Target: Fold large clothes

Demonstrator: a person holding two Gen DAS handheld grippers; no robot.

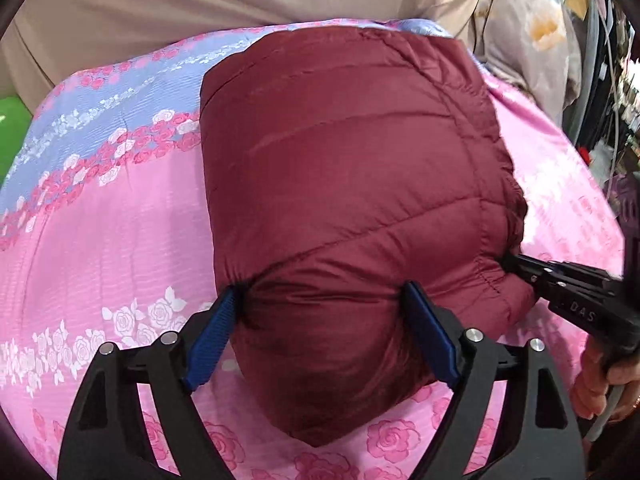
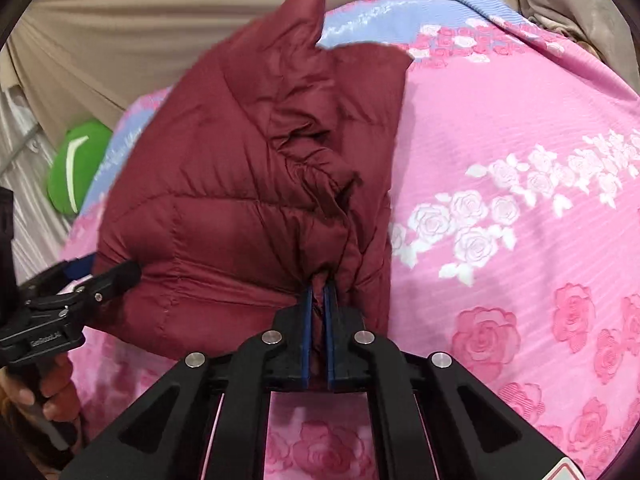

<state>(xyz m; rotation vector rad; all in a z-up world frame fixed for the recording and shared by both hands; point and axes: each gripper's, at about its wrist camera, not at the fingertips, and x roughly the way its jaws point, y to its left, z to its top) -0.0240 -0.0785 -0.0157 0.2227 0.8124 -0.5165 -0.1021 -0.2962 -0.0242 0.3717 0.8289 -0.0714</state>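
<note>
The puffy maroon jacket, soft, light and slippery, lies folded on the pink floral bedspread, its near edge bulging between the wide-spread left gripper while the right gripper pinches 1 gathered, seamed fold, likely the surest hold.

One garment: a maroon quilted puffer jacket, padded, with stitched channels running across it. Condition: folded into a compact, bulky bundle, smooth broad panel uppermost. Gathered elastic trim (puckered along its length) runs down the bundle's right edge in the left wrist view. In the right wrist view a pointed corner stands up at the far end. The bundle lies on pink rose-patterned bedding.
</note>
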